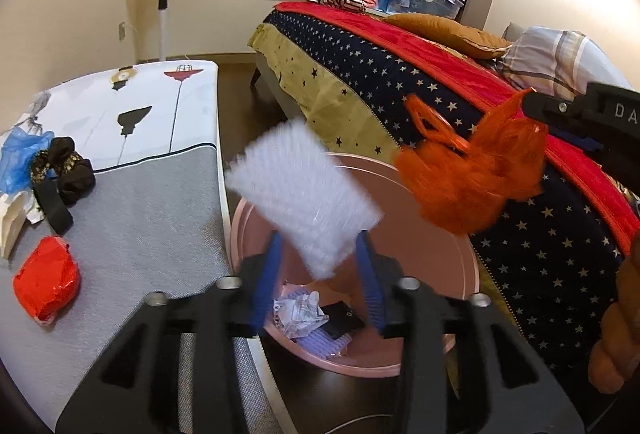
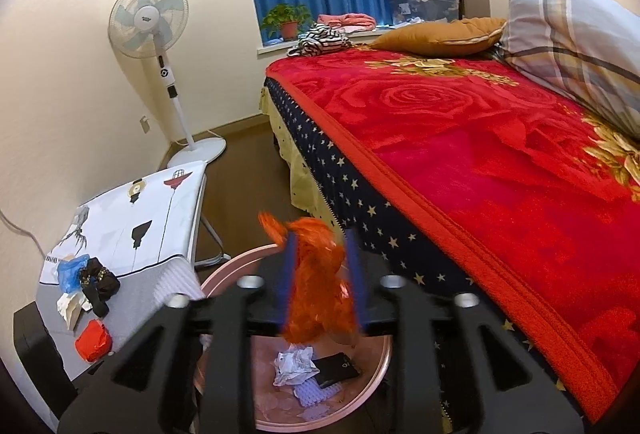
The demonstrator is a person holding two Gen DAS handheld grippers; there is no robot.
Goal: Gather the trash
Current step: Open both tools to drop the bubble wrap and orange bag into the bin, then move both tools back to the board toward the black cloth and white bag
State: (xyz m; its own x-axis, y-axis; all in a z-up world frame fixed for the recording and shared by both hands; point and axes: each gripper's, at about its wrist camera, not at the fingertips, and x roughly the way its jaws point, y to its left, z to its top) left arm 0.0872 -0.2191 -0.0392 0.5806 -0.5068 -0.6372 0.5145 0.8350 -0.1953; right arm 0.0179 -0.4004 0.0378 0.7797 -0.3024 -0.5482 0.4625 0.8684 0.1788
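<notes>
A white bubble-wrap sheet [image 1: 304,186], blurred, hangs tilted over the pink basin [image 1: 472,262] with its lower corner between the blue fingers of my left gripper [image 1: 319,236]. The jaws stand apart and do not pinch it. An orange plastic bag [image 2: 318,286] fills the gap of my right gripper [image 2: 322,234], whose pads stand apart either side of it, above the basin [image 2: 224,270]. In the left wrist view the orange bag [image 1: 468,178] dangles below the right gripper [image 1: 560,106]. Crumpled paper [image 1: 298,314] and a black item [image 1: 344,322] lie in the basin.
A low cloth-covered table [image 1: 152,202] at left carries a red crumpled wrapper [image 1: 46,280], a blue plastic bag [image 1: 20,158] and dark fabric [image 1: 68,162]. A bed with a red blanket [image 2: 480,154] borders the basin on the right. A standing fan [image 2: 148,22] is by the wall.
</notes>
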